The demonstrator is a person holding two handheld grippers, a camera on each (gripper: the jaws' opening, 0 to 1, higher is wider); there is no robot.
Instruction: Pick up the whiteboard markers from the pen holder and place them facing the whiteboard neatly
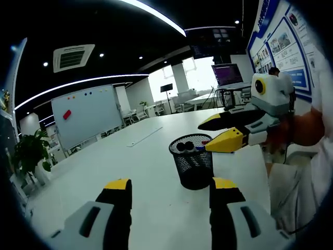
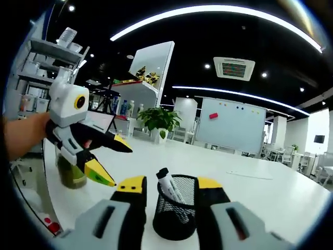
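I see a wide white table running through both views, its near edge cut off behind my jaws. A whiteboard stands well beyond the table's far end, with a red item on it too small to identify. On the table stands the black mesh pen holder. In the left gripper view it sits just ahead of the left gripper, whose jaws are spread apart and hold nothing. The right gripper enters from the right with its yellow-tipped jaws parted above the holder's rim. In the right gripper view the holder sits between the parted jaws; I cannot tell whether they touch it. One marker leans inside, cap up; the other markers are dark caps, hard to count.
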